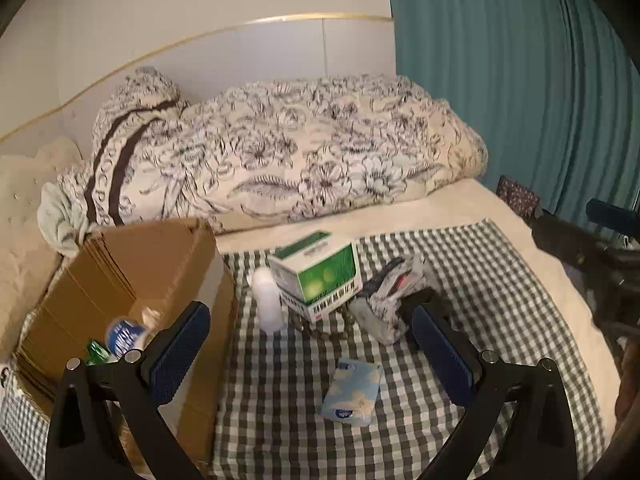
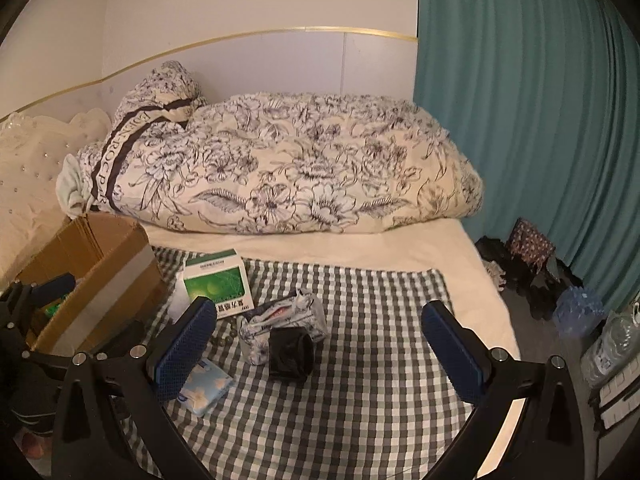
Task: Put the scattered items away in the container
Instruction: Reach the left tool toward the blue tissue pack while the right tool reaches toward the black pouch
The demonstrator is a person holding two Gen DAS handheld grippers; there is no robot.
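While upright, white bottle (image 1: 269, 300) stands beside box (image 1: 316, 276).

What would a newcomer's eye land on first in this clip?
Probably the big floral duvet rolled up along the wall at the back of the bed. Next, the green-and-white box standing mid-cloth on the checked cloth, and the open cardboard box at its left edge.

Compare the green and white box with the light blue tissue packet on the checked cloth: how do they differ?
The green and white box is a rigid carton with sharp edges; the tissue packet is a soft, flat pack. The box stands taller and bulkier, while the packet lies low on the checked cloth. The box is green with printed text; the packet is pale blue with cloud shapes. Both lie outside the cardboard box, and no gripper holds either.
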